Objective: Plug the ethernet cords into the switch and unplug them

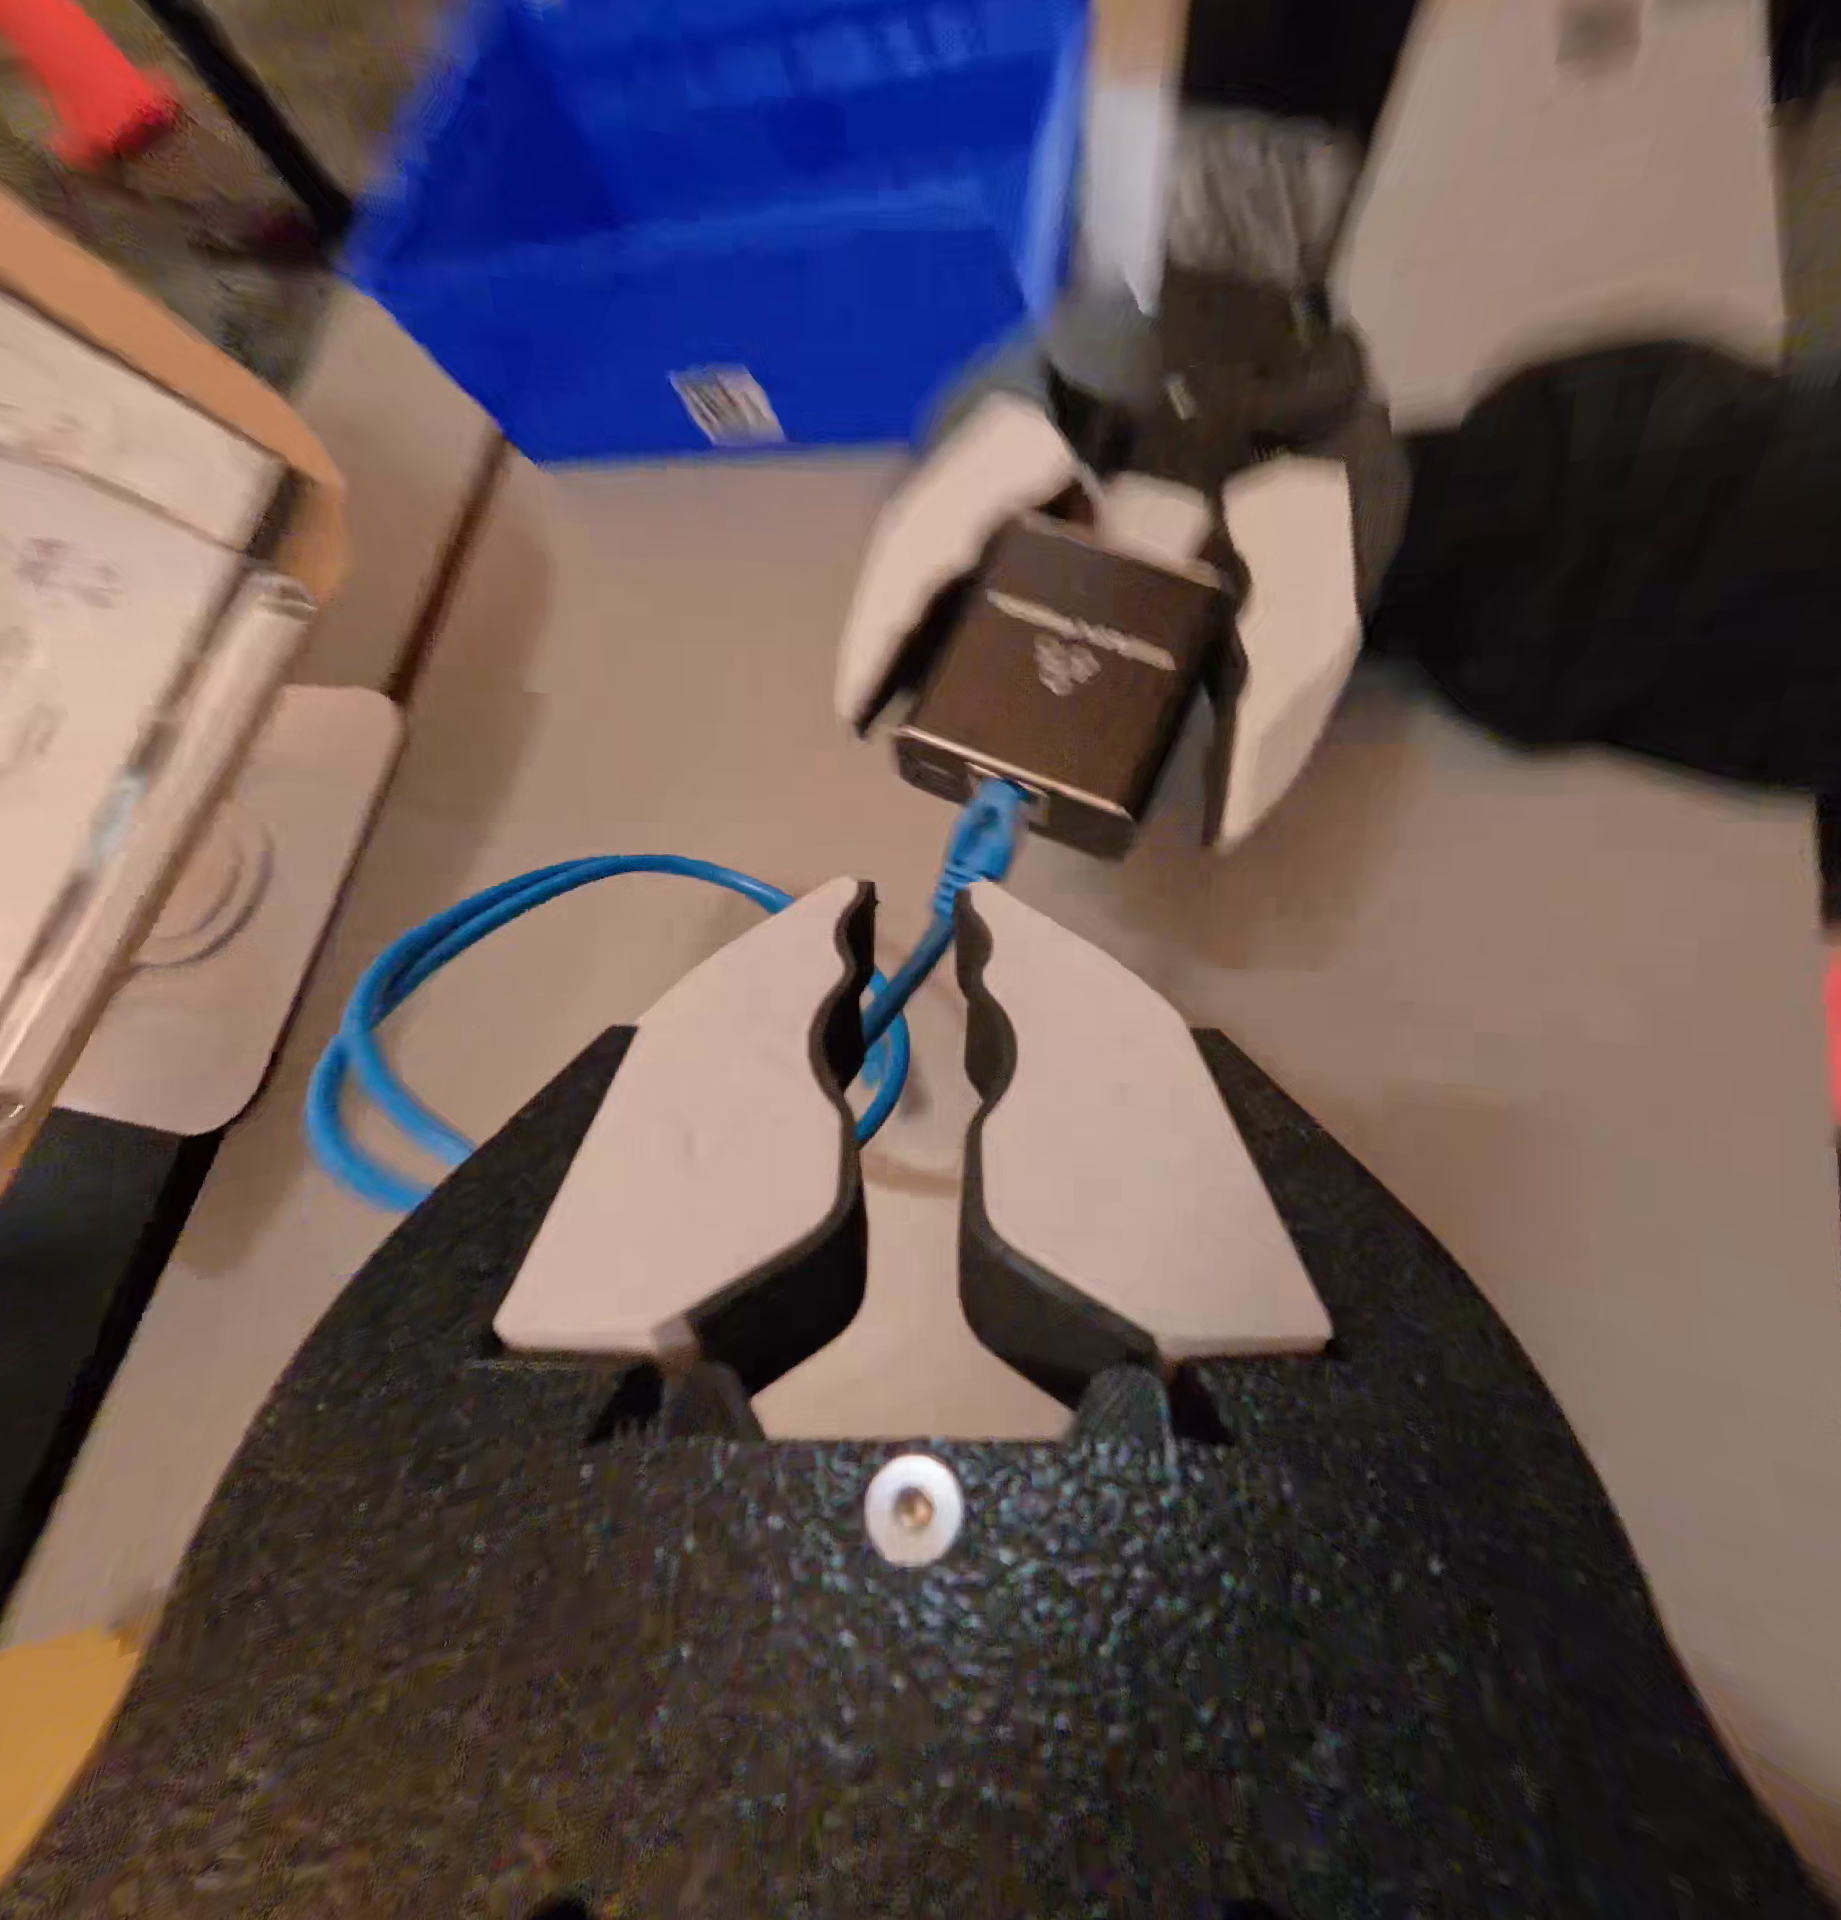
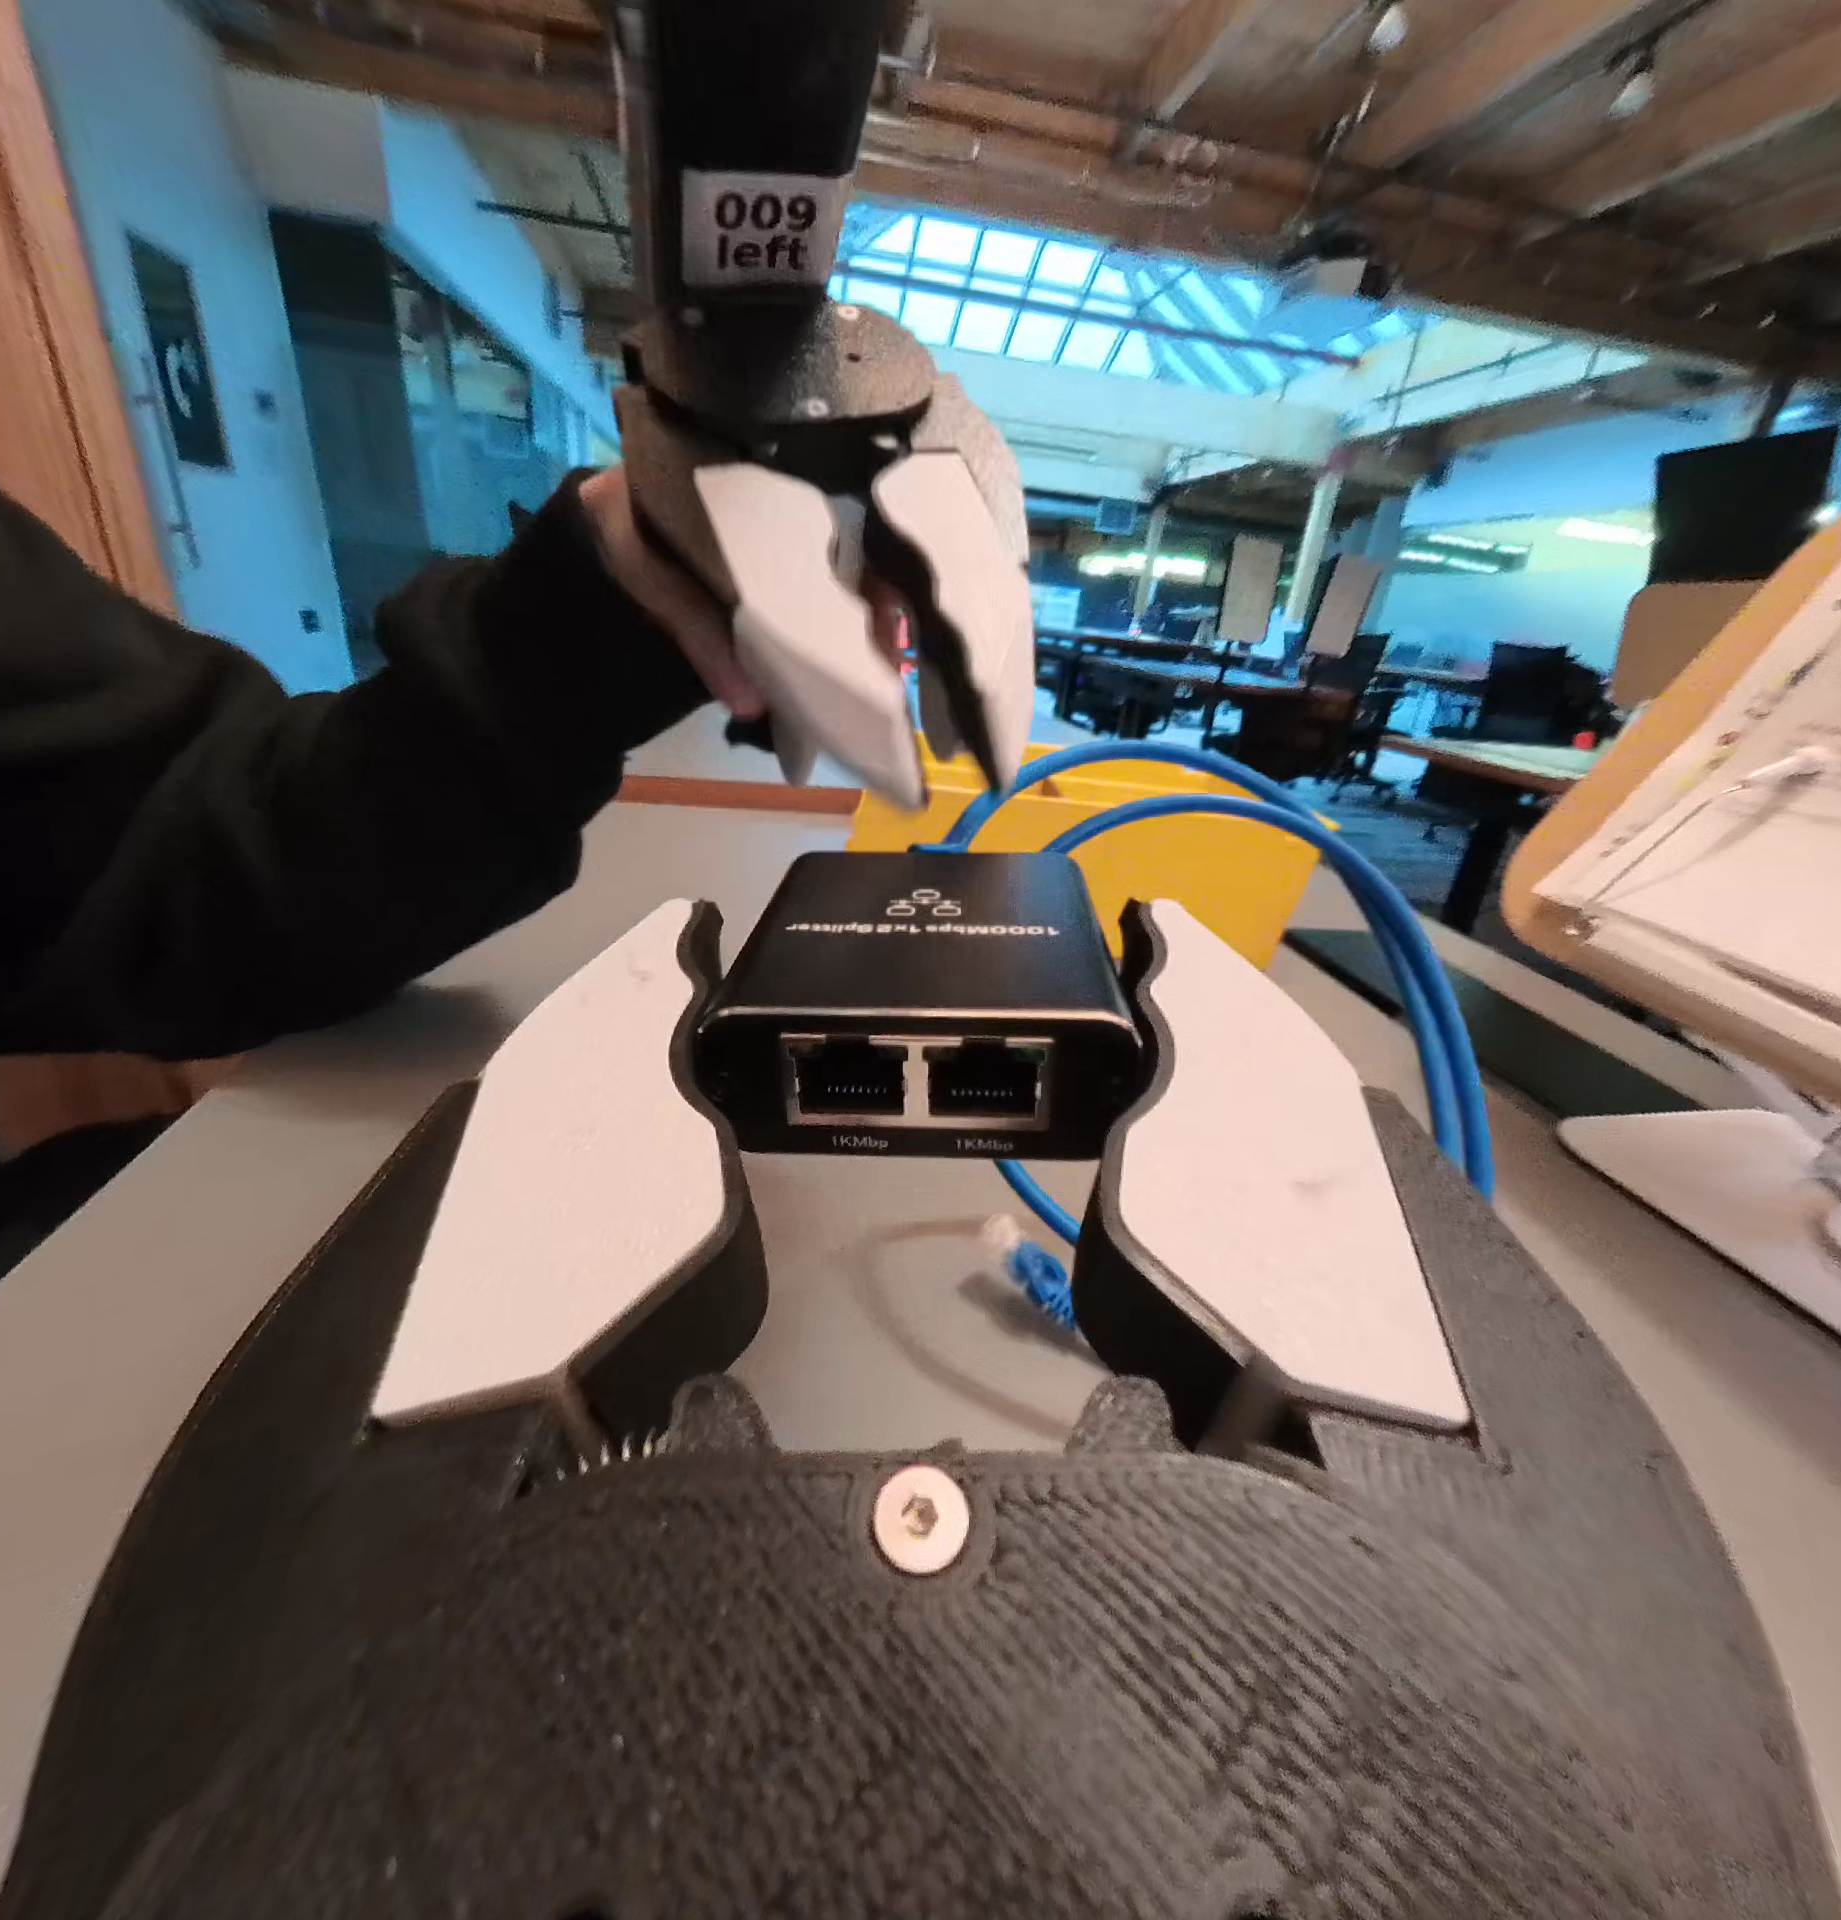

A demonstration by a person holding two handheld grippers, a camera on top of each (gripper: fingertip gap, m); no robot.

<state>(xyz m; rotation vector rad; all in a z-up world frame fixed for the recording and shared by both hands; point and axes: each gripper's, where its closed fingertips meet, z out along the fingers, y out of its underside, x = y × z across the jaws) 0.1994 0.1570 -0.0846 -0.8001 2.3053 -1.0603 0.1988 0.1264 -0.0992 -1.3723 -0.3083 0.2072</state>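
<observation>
The right hand-held gripper pinches the black ethernet switch by its sides, holding it above the grey worktop. 1 blue ethernet cord is plugged into its far face; both near ports are bare. The left hand-held gripper is slightly spread around that cord, not gripping. The cord's free plug lies on the worktop.

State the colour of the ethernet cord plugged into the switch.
Blue ethernet cord; clearest in the left wrist view.

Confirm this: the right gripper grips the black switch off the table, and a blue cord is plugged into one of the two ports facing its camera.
Wrong port side. In the right wrist view both near ports of the switch are empty; the blue cord enters the far side, as the left wrist view shows.
</observation>
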